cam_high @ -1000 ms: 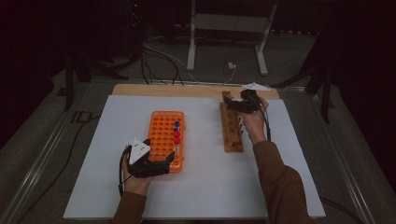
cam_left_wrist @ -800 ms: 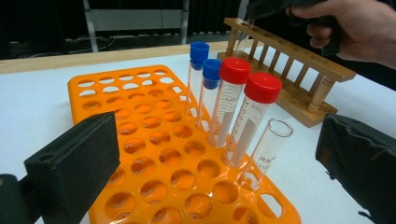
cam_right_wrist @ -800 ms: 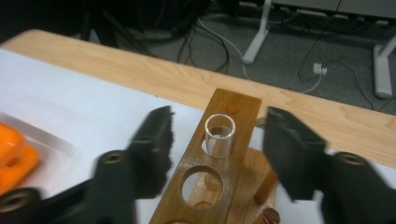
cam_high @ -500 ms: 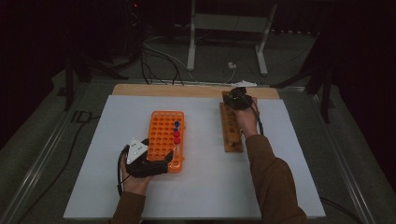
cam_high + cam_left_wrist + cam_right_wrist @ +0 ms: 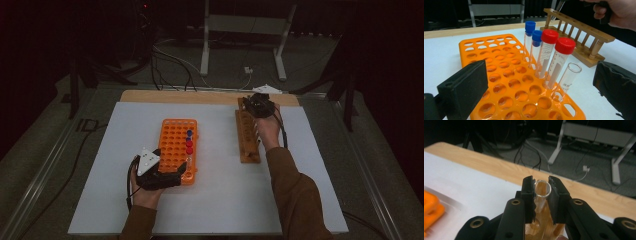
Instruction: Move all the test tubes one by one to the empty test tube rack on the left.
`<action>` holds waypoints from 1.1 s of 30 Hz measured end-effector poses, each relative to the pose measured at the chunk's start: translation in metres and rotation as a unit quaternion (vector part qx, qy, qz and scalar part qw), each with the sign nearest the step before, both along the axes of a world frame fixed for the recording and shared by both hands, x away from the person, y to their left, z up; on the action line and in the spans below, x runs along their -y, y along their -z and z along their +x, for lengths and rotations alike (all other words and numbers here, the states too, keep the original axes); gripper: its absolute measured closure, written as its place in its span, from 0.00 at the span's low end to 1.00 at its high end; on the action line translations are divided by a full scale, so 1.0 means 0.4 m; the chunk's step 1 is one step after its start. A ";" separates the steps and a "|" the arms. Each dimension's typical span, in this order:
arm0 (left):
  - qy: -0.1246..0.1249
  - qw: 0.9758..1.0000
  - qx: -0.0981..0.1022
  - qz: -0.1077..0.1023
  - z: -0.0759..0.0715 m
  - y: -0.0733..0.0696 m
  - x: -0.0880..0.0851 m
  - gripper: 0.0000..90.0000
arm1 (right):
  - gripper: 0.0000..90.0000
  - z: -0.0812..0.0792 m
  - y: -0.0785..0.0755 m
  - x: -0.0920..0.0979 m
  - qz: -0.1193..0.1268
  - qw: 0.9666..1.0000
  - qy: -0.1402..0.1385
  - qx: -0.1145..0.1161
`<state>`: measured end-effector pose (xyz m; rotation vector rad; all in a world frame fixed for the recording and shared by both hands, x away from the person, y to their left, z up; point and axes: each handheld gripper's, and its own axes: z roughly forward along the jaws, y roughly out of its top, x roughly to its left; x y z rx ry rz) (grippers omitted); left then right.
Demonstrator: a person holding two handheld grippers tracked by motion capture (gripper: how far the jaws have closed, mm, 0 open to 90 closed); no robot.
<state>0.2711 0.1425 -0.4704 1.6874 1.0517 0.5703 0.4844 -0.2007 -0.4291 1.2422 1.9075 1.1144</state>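
One clear glass tube (image 5: 542,192) stands pinched between the right claw (image 5: 542,195) over the wooden rack (image 5: 248,135).

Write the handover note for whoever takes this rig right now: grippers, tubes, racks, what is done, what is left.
Right gripper: shut on an open glass tube at the far end of the wooden rack; the tube is not yet clear of the rack.
Left gripper: jaws apart, astride the near end of the orange rack, steadying it.
Done: the orange rack holds two blue-capped tubes, two red-capped tubes and one uncapped tube.
Left: probably carry the gripped tube over to a free hole in the orange rack.
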 end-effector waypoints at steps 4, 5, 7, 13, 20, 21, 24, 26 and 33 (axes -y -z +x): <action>0.000 1.000 0.002 0.000 -0.001 -0.002 0.001 0.00 | 0.85 -0.032 -0.038 0.004 -0.003 1.000 -0.003 0.027; -0.002 1.000 0.003 -0.001 -0.001 -0.002 0.001 0.00 | 0.85 -0.044 -0.048 0.005 -0.003 0.999 -0.005 0.034; -0.004 1.000 0.005 -0.003 0.000 -0.003 0.000 0.01 | 0.85 -0.067 -0.068 0.010 0.000 0.999 -0.015 0.049; -0.004 1.000 0.016 -0.001 -0.002 -0.016 0.005 0.01 | 0.85 -0.133 -0.087 0.015 0.028 0.997 -0.046 0.051; 0.011 0.999 0.037 0.016 -0.013 -0.042 0.041 0.01 | 0.85 -0.212 -0.070 0.007 0.038 0.995 -0.092 0.032; 0.015 0.999 0.040 0.021 -0.015 -0.047 0.049 0.01 | 0.85 -0.223 -0.069 0.007 0.040 0.994 -0.099 0.031; 0.029 0.998 0.050 0.032 -0.019 -0.060 0.075 0.03 | 0.85 -0.257 -0.067 0.001 0.048 0.992 -0.119 0.019; 0.038 0.997 0.053 0.042 -0.020 -0.066 0.091 0.04 | 0.85 -0.279 -0.068 -0.001 0.060 0.989 -0.132 0.010; 0.062 0.995 0.050 0.065 -0.020 -0.066 0.151 0.07 | 0.85 -0.357 -0.075 -0.031 0.058 0.980 -0.190 -0.010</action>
